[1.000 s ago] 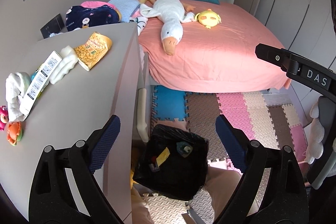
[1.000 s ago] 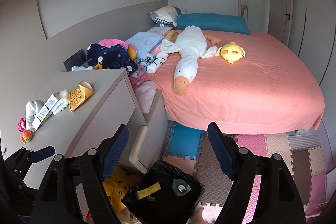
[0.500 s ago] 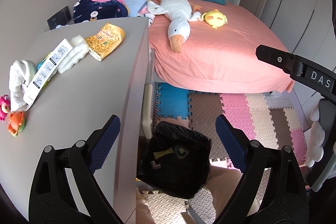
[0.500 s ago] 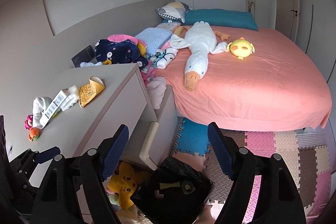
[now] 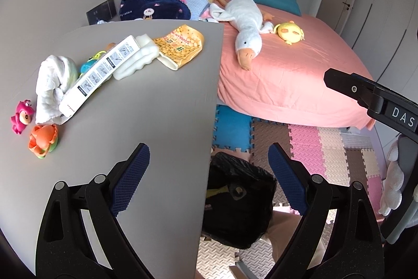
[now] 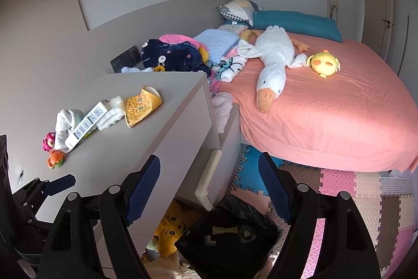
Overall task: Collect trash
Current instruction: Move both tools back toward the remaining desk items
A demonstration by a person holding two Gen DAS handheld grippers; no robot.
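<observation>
- Lying on the grey desk top point(image 5: 146, 106), toward its far edge: a yellow snack packet point(image 5: 180, 45), opened, printed w/ round yellow bits.
- Touching the packet's left side is a white foam piece point(image 5: 138, 60); a long white box point(image 5: 100, 75) w/ printed diagrams lies tilted across it and onto a crumpled white cloth point(image 5: 53, 81).
- Near the cloth, at the desk's left: a pink toy point(image 5: 22, 117) and an orange toy point(image 5: 43, 140); a small blue-green toy point(image 5: 90, 64) is half hidden behind the box.
- Black bin bag point(image 5: 239, 200) sits on the floor just beside the desk's right side, mouth open, w/ a few bits already inside: a yellow strip, a dark round piece.
- Left gripper point(image 5: 209, 179): jaws spread wide, nothing btw the blue pads; one finger is over the desk, the other over the bag.
- Right gripper point(image 6: 209, 190): jaws also spread wide and empty, above the bag, well apart from the packet.
- Yellow plush point(image 6: 169, 232) sits under the desk next to the bag.
- Foam puzzle mats point(image 5: 331, 145) cover the floor.
- Further out, a bed w/ pink sheet point(image 6: 326, 106) carries a white goose plush point(image 6: 271, 62) and a small yellow chick plush point(image 6: 324, 63).
</observation>
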